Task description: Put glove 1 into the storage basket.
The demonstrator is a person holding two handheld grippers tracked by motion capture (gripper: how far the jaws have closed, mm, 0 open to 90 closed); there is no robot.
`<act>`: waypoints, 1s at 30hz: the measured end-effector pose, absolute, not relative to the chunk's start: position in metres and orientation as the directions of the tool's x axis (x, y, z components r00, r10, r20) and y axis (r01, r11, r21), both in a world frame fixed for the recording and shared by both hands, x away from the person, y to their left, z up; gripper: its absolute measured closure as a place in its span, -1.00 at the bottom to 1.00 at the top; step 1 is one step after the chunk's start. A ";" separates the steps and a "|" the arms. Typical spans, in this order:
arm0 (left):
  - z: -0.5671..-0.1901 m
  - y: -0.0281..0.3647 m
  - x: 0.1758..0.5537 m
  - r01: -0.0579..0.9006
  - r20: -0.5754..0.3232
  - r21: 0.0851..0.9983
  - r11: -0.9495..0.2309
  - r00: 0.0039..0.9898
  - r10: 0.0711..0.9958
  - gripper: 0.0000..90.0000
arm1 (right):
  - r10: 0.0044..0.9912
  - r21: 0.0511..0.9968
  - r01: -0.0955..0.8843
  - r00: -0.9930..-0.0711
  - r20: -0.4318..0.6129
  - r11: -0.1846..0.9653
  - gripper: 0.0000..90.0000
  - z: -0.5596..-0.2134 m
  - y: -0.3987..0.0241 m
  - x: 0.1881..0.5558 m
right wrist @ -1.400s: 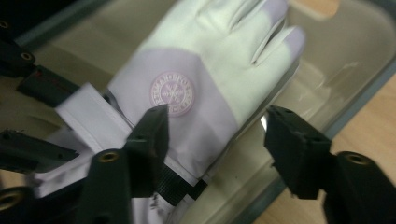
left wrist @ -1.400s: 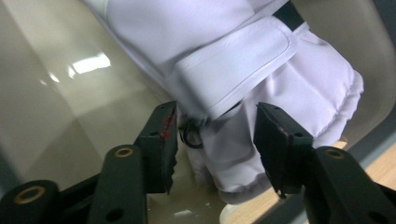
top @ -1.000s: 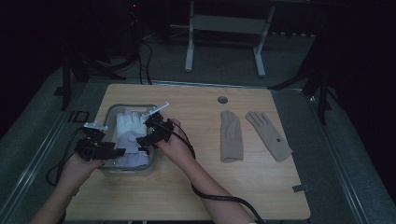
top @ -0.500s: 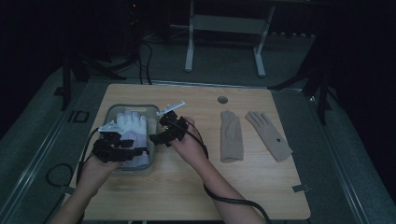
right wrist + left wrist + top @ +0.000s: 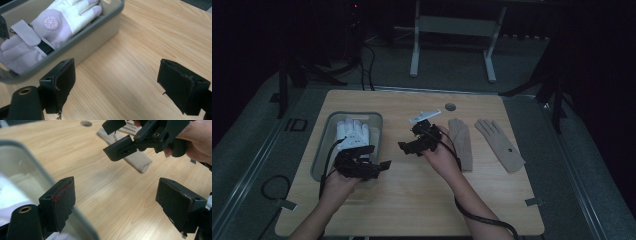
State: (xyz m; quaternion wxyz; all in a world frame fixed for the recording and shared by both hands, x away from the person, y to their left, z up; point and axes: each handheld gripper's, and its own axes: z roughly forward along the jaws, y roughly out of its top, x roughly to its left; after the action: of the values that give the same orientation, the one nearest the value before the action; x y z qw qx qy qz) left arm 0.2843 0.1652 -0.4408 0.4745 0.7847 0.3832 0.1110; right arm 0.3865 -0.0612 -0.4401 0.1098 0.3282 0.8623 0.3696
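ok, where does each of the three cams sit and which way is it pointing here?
High view: above the person's side, looking forward and down on the table; both forearms, left gripper, right gripper.
Left gripper view: rides the left gripper, jaws apart, facing across the table to a beige glove.
Right gripper view: rides the right gripper, jaws apart, facing the grey bin with the white glove.
Shared: bin, tabletop.
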 end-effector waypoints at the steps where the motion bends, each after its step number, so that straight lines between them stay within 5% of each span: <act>1: -0.442 0.160 0.283 0.492 -0.192 0.832 -0.257 0.689 0.699 -0.67 | 0.649 0.711 0.484 -0.759 0.051 0.511 -0.69 -0.440 -0.066 0.386; 23: -0.502 0.098 0.276 0.434 -0.204 0.845 -0.313 0.802 0.561 -0.69 | 0.673 0.747 0.482 -0.737 0.063 0.457 -0.71 -0.468 -0.146 0.377; 30: -0.524 0.085 0.271 0.415 -0.169 0.846 -0.337 0.806 0.568 -0.91 | 0.682 0.750 0.494 -0.727 0.078 0.441 -0.76 -0.481 -0.166 0.372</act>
State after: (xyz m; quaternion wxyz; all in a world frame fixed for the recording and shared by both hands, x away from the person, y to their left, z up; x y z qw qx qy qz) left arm 0.2705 0.0852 -0.5241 0.4906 0.8137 0.3018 0.0780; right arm 0.3720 -0.1658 -0.4810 0.1188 0.3499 0.8404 0.3965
